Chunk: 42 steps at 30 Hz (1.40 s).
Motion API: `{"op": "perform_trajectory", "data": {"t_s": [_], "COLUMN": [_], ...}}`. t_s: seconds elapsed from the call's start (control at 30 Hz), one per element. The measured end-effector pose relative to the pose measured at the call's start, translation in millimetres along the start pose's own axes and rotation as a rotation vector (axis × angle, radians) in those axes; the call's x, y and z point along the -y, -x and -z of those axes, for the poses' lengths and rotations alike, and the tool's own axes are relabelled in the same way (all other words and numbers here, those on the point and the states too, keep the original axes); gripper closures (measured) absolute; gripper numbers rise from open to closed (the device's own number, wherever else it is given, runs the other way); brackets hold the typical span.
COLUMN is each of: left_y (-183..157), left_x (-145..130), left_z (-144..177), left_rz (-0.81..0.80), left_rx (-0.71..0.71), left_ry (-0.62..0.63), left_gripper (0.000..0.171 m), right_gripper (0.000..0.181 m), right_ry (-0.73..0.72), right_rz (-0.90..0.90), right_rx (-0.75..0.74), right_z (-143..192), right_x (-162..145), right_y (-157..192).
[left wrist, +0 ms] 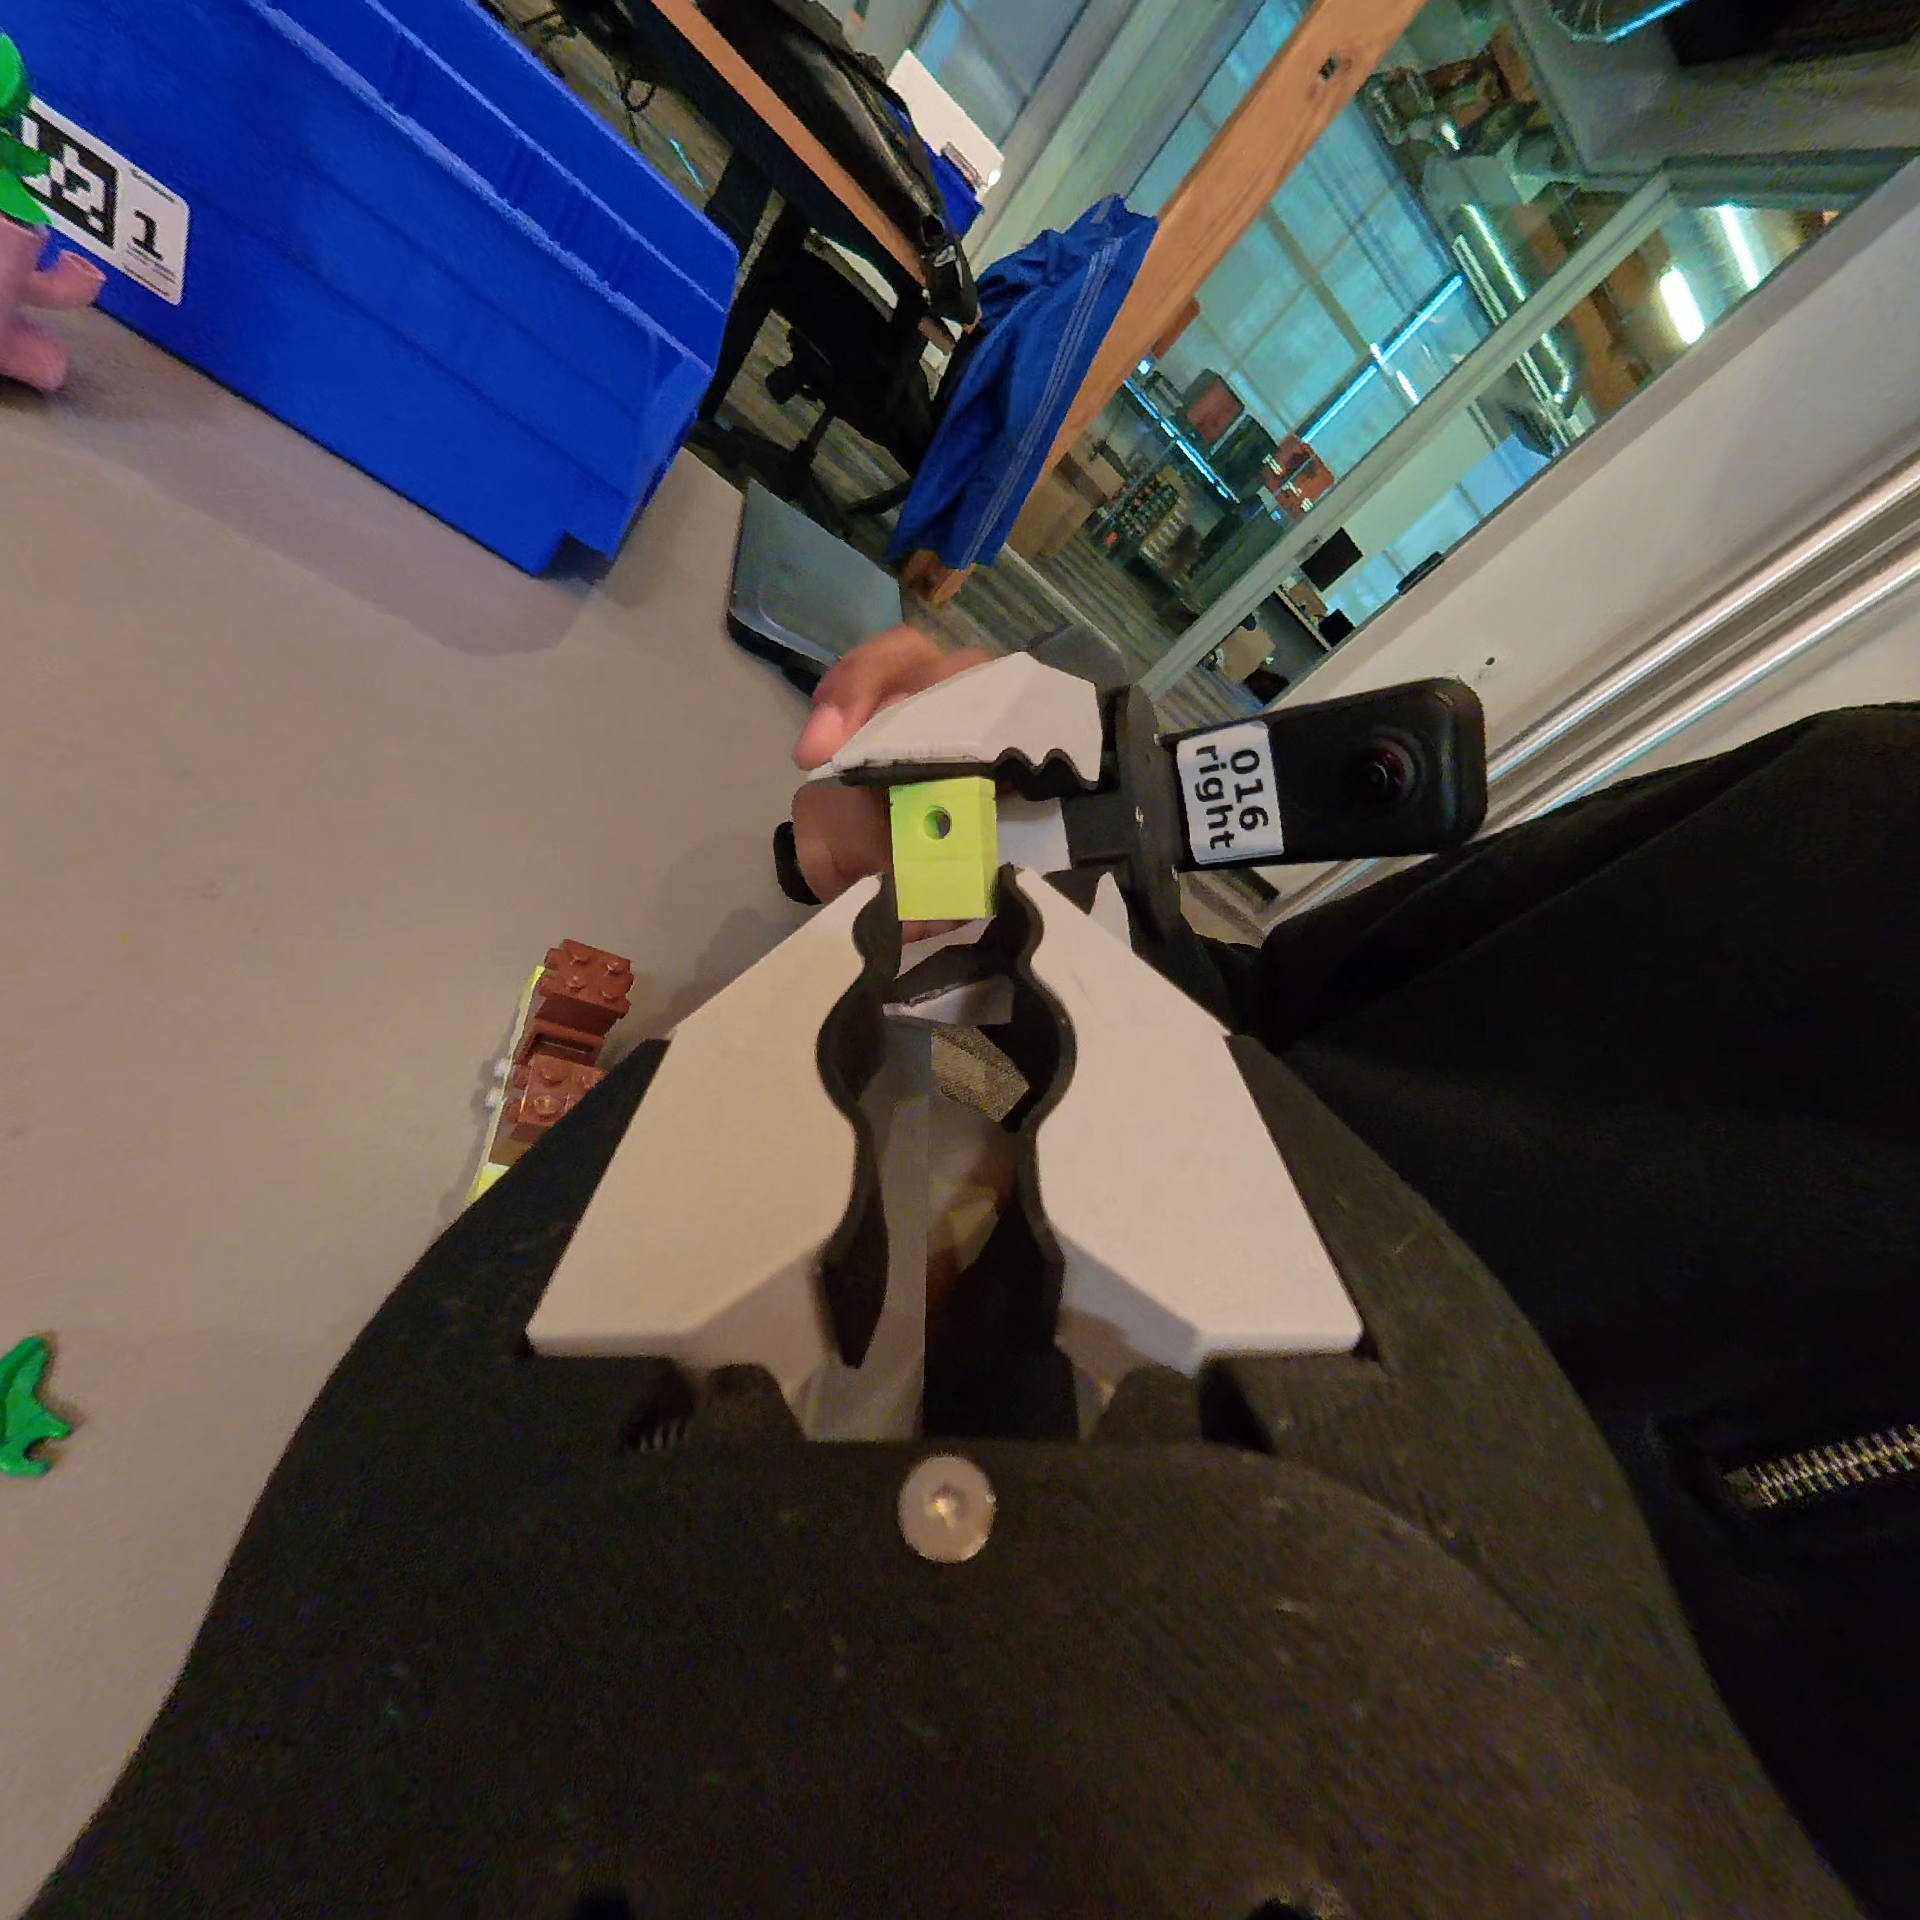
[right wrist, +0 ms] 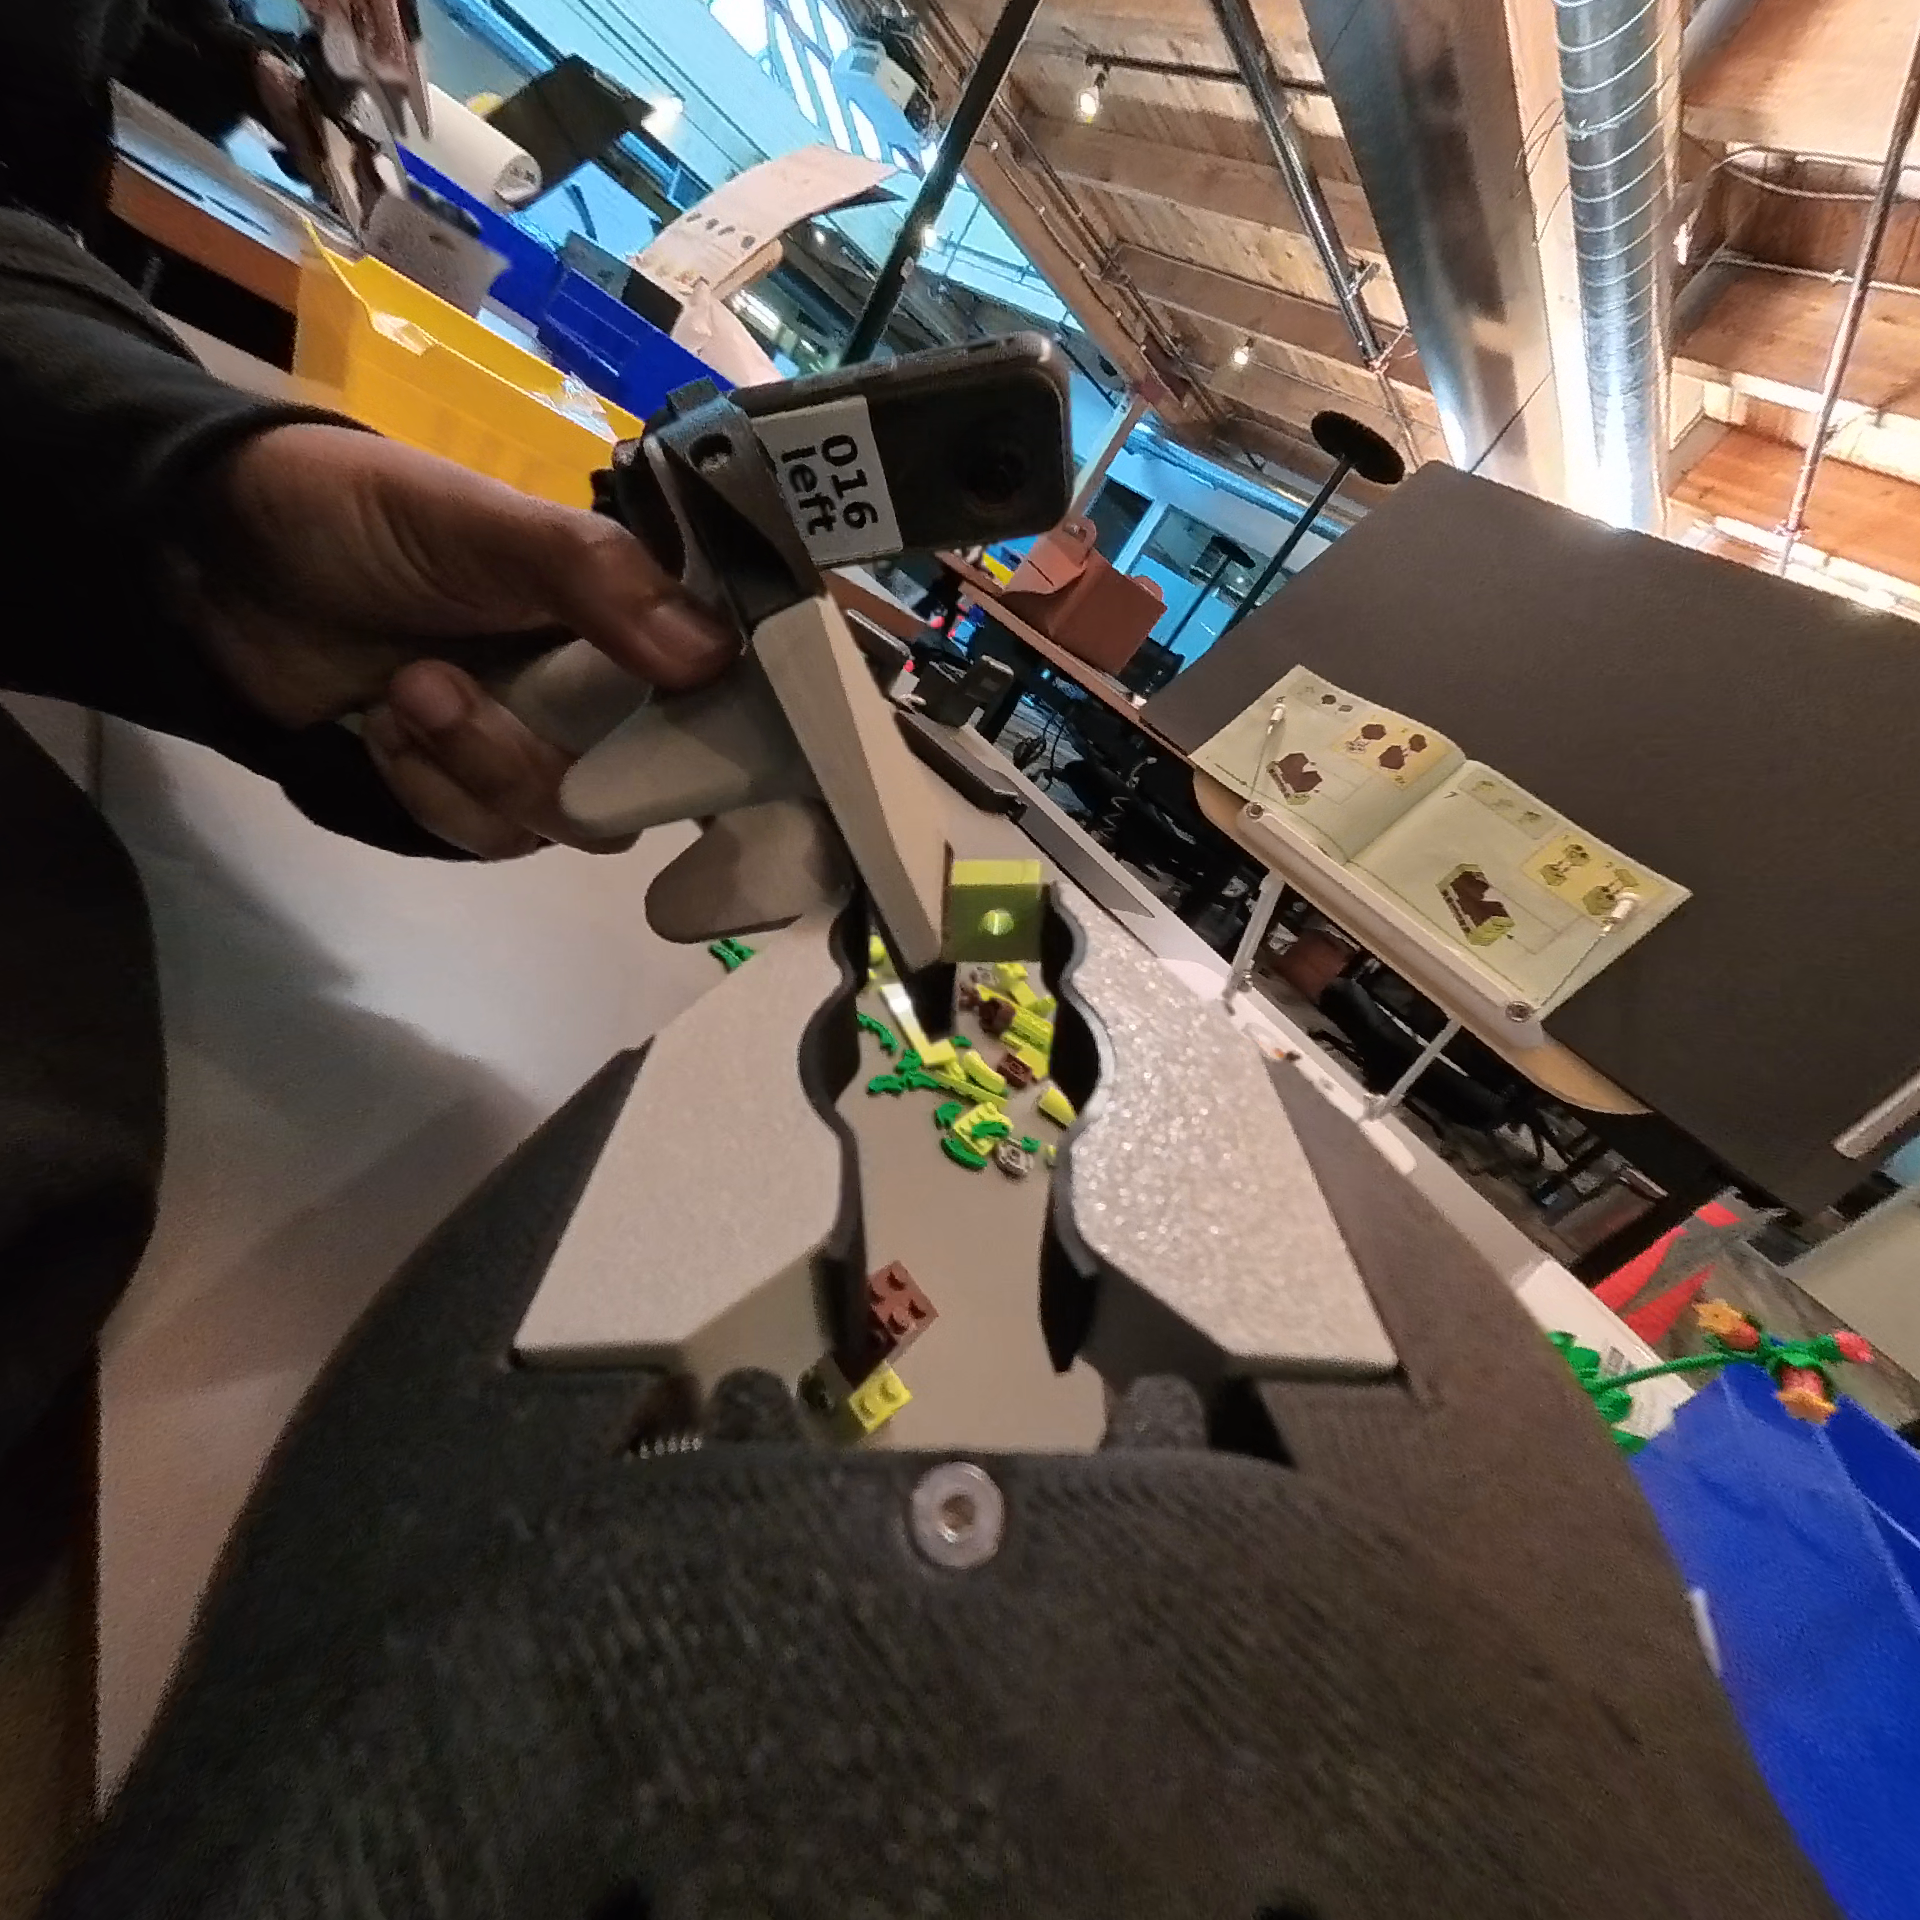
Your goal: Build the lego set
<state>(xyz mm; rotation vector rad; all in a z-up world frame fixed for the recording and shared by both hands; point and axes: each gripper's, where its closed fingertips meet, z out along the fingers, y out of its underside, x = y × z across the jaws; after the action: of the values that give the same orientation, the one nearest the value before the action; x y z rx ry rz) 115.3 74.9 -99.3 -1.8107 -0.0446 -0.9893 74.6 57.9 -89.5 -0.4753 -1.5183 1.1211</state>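
My left gripper (left wrist: 943, 909) is shut on a small lime-green brick (left wrist: 943, 847) with a round hole, held by its lower part above the grey table (left wrist: 260, 831). My right gripper (right wrist: 961, 925) faces it with jaws apart; its right fingertip touches the same brick (right wrist: 992, 909), and a left-gripper finger (right wrist: 852, 790) sits between the brick and the other tip. A small brown and lime build (left wrist: 566, 1049) lies on the table beside the left gripper, and shows below the right gripper (right wrist: 883, 1340).
Loose green, lime and brown pieces (right wrist: 966, 1070) lie on the table ahead. An open instruction booklet (right wrist: 1434, 821) rests on a stand. A blue bin (left wrist: 416, 260), a yellow bin (right wrist: 436, 364), a laptop (left wrist: 800, 592) and a green piece (left wrist: 26, 1403) lie around. My left and right fingertips are right by each other.
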Motion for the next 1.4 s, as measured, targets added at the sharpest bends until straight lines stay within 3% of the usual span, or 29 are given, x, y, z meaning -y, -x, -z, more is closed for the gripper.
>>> {"op": "perform_trajectory", "data": {"t_s": [0.7,0.87,1.07,1.23,1.4], "left_y": [-13.4,-3.8,15.0,21.4,12.3], "left_x": [5.5,7.4,12.4,7.5,2.1], "left_z": [0.5,3.3,13.7,15.4,10.7], "left_rz": [-0.025,-0.017,-0.156,-0.274,-0.334], "left_rx": [-0.037,-0.009,0.064,0.1,0.061], "left_ry": [-0.009,-0.036,-0.096,-0.079,-0.063], "left_gripper": [0.156,0.158,0.157,0.157,0.157], "right_gripper": [0.159,0.152,0.129,0.146,0.155], "right_ry": [-0.018,-0.008,-0.034,-0.18,-0.131], "right_rz": [-0.045,-0.046,-0.48,-0.807,-0.841], "right_rx": [0.055,-0.007,0.126,0.244,0.278], "right_z": [2.6,-1.6,7.5,15.9,14.1], "right_x": [9.7,3.5,-4.8,11.5,1.8], "right_y": [0.8,-1.2,-11.7,-18.8,-13.3]}}
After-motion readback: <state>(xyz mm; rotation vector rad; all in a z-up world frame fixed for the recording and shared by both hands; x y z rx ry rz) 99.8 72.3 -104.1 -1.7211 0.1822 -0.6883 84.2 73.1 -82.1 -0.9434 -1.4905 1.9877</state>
